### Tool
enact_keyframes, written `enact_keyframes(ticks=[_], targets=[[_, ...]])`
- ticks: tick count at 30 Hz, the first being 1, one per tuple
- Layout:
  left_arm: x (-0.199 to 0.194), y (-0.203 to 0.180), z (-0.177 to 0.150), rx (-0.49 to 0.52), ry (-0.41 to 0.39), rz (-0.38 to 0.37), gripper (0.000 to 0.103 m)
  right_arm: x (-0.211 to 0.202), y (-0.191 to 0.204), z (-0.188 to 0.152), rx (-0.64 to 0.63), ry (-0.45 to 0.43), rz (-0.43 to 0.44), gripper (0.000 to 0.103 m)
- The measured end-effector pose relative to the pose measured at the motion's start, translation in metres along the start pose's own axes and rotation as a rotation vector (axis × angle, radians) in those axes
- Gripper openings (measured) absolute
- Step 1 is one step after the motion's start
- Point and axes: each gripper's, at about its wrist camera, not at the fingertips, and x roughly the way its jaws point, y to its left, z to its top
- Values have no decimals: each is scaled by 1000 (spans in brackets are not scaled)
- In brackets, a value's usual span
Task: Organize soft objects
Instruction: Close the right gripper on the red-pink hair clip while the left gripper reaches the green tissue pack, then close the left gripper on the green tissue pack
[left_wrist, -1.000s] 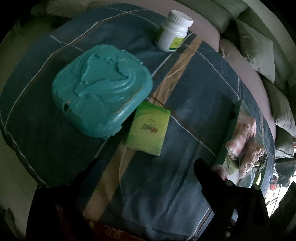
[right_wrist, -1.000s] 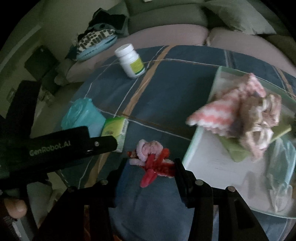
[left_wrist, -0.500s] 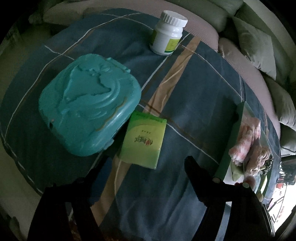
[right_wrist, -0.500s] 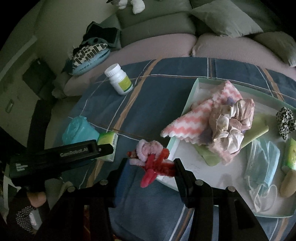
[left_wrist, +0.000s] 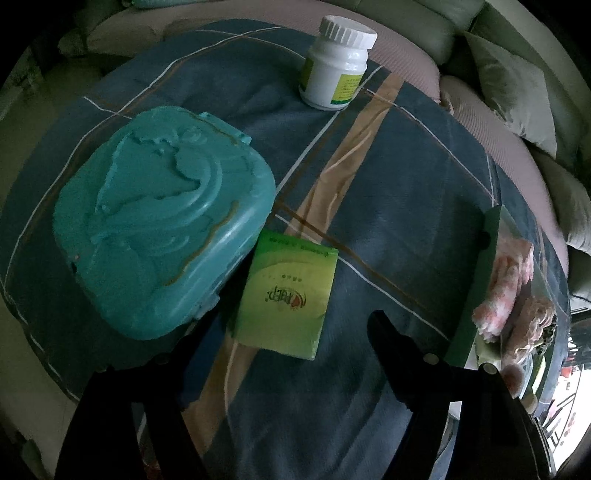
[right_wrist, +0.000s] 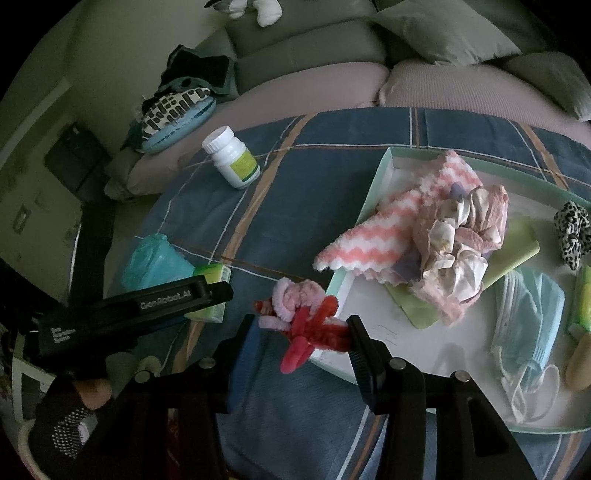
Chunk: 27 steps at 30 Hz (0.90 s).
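Observation:
My right gripper (right_wrist: 301, 328) is shut on a red and pink fuzzy toy (right_wrist: 306, 314) and holds it over the near left rim of a pale green tray (right_wrist: 384, 166). The tray holds a pink zigzag cloth (right_wrist: 373, 236), crumpled pink fabric (right_wrist: 461, 229), a blue face mask (right_wrist: 532, 314) and a leopard scrunchie (right_wrist: 572, 232). My left gripper (left_wrist: 284, 336) is open, just short of a green tissue pack (left_wrist: 288, 291). The left gripper also shows in the right wrist view (right_wrist: 155, 306).
A teal plastic box (left_wrist: 162, 240) lies left of the tissue pack. A white pill bottle (left_wrist: 336, 62) stands at the far side of the blue plaid cloth (left_wrist: 388, 184). A sofa with cushions (right_wrist: 332, 48) lies behind. The tray edge (left_wrist: 476, 280) is on the right.
My right gripper has carried the fuzzy toy rightwards to the tray's rim. My left gripper has moved closer to the tissue pack and stays open.

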Motion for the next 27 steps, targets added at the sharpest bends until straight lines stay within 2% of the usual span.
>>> enact_keyframes(ticks=[2,6,8,17,27], targets=[[1,-1,0,6,-1,14,64,1,0,0,1,2,0,51],[6,0,-1,4,9,30,60,1,0,0,2,4,0,51],[8,0,-2,7,11,42,51,2,0,0,4,8,-2,51],[-1,4,-4,16,8,12,50,-5,5,1,-5,-4,-22,51],[-38,-5,-8,42,-39,-44,50,-34,13,1,-10,-54,-48,51]])
